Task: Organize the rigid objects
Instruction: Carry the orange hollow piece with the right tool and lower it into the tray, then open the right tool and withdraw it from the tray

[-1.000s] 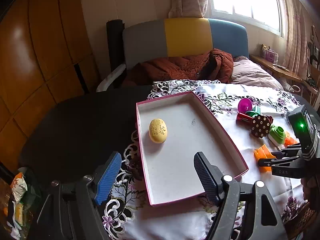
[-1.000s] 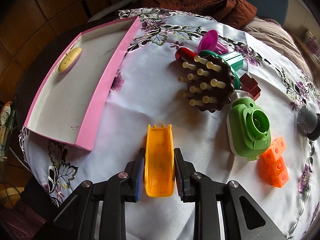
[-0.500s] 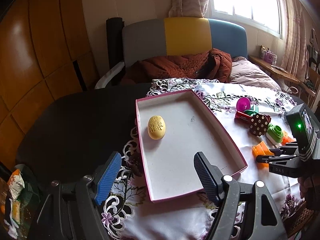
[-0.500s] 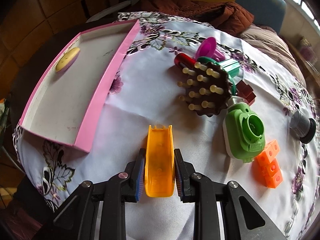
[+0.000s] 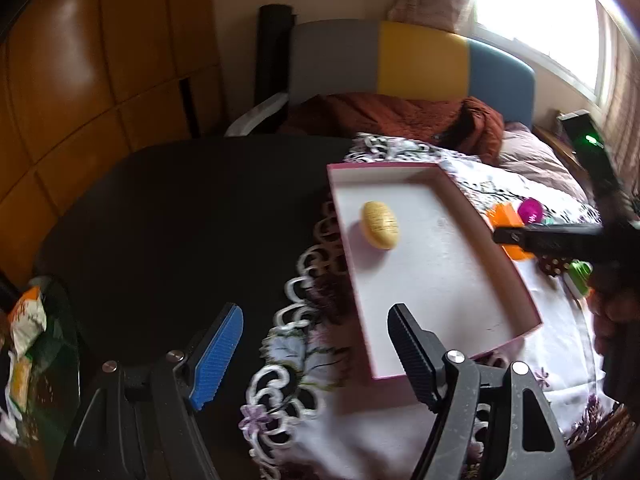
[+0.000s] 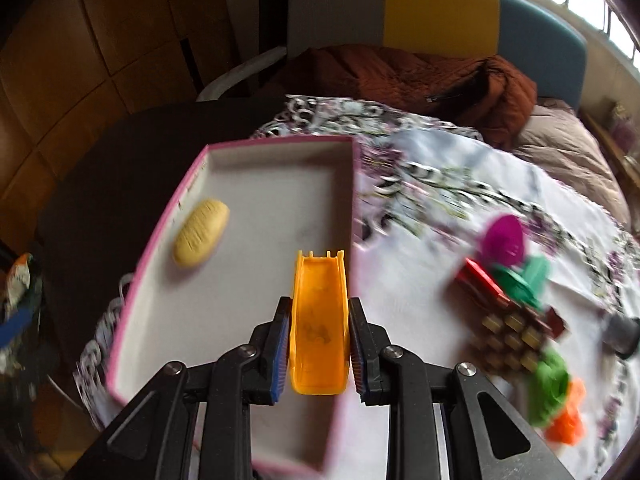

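Early on: only the yellow oval [image 6: 201, 237] lies in the pink box [image 6: 160, 236], while right gripper [image 6: 319, 354] pinches the orange slide [image 6: 319, 320] over its 3 o'clock wall, left gripper [image 5: 316, 354] spread & empty, other toys [image 6: 516, 320] at 3 o'clock on the cloth.

Landmark: round dark table [image 5: 168, 216]. White floral lace-edged tablecloth [image 6: 420, 208] covers its right part only, left part bare. Behind the table: upholstered headboard in grey, yellow and blue panels [image 5: 400, 60], rust-brown quilted jacket [image 6: 420, 76] heaped just beyond the far edge. Beige pillow [image 6: 572, 148] to the right of the jacket. Orange-brown wooden panel wall [image 5: 80, 80] left of the table. Bright window with pale curtain [image 5: 532, 8] far right, above the headboard. Crumpled snack wrappers [image 5: 28, 324] low at the table's left edge, blurred.
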`<state>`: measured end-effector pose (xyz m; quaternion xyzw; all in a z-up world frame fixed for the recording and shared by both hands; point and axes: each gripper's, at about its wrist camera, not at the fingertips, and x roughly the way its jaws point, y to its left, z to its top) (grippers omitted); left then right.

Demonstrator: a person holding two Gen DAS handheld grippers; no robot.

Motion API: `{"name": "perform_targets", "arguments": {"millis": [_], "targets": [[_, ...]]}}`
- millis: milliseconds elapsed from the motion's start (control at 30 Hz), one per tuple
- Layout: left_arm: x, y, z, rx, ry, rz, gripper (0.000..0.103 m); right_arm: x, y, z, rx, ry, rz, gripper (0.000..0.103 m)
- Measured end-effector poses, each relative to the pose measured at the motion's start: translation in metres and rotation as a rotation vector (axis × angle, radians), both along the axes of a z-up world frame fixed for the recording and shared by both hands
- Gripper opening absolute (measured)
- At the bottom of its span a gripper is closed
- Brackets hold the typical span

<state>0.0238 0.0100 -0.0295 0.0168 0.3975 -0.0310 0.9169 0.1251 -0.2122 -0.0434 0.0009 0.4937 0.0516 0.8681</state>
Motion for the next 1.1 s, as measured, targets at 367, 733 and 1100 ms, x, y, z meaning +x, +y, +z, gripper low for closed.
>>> {"name": "perform_targets", "arguments": {"millis": [367,733,1100], "targets": [[0.007,0.028,-0.011,-0.025,0.031,0.069,0.076,0.082,0.068,-0.038,-0.124,0.061,0.005,0.026],[0.011,0.031,-0.016,-0.040,0.042,0.083,0.076,0.057,0.077,-0.020,-0.182,-0.056,0.025,0.051],[0.001,0.016,-0.012,-0.035,0.036,0.063,0.076,-0.040,0.065,0.043,-0.218,-0.254,0.031,0.062]]}}
